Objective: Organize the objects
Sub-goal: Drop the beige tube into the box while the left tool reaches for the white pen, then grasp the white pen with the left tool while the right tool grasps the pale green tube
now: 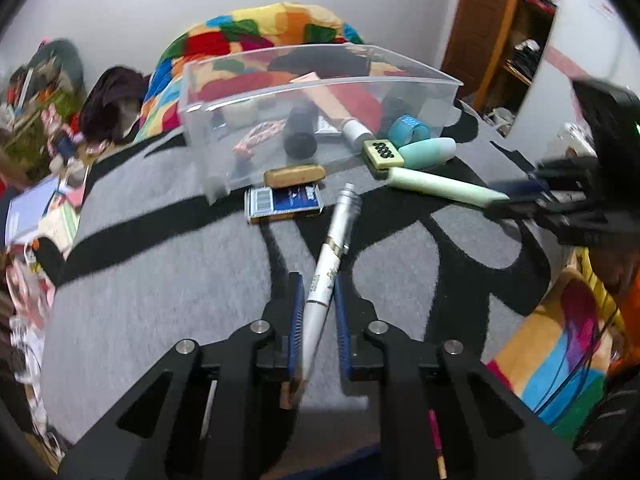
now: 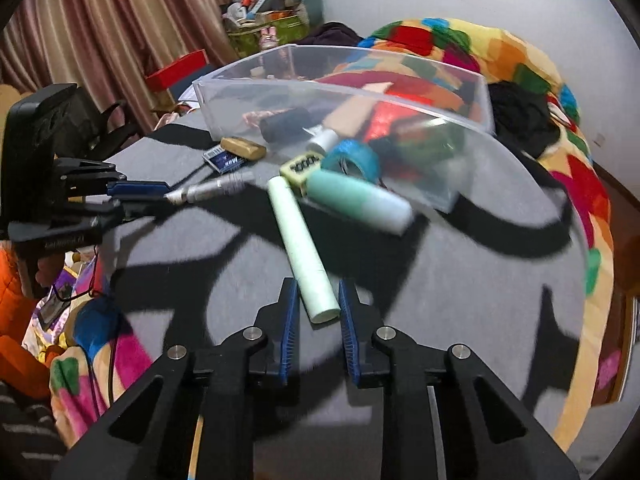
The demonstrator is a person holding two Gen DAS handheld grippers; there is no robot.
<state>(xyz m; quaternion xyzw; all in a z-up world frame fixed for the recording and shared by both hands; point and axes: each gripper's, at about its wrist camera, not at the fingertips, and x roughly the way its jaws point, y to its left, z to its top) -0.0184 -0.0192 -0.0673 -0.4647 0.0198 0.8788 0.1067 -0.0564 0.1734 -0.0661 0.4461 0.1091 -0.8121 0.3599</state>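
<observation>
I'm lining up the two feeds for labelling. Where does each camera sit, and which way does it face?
Left wrist: sits on the left gripper, looking along its fingers at the white pen and the clear bin; the right gripper shows at right.
Right wrist: sits on the right gripper, facing the pale green tube and bin; the left gripper shows at left.
Shared: bin, pen, tube, grey-black mat.

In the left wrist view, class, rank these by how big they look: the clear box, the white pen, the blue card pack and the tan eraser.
1. Clear box, largest.
2. White pen, though it lies nearest the camera, between the left fingers, which enlarges it.
3. Blue card pack.
4. Tan eraser, smallest, only slightly below the pack.
</observation>
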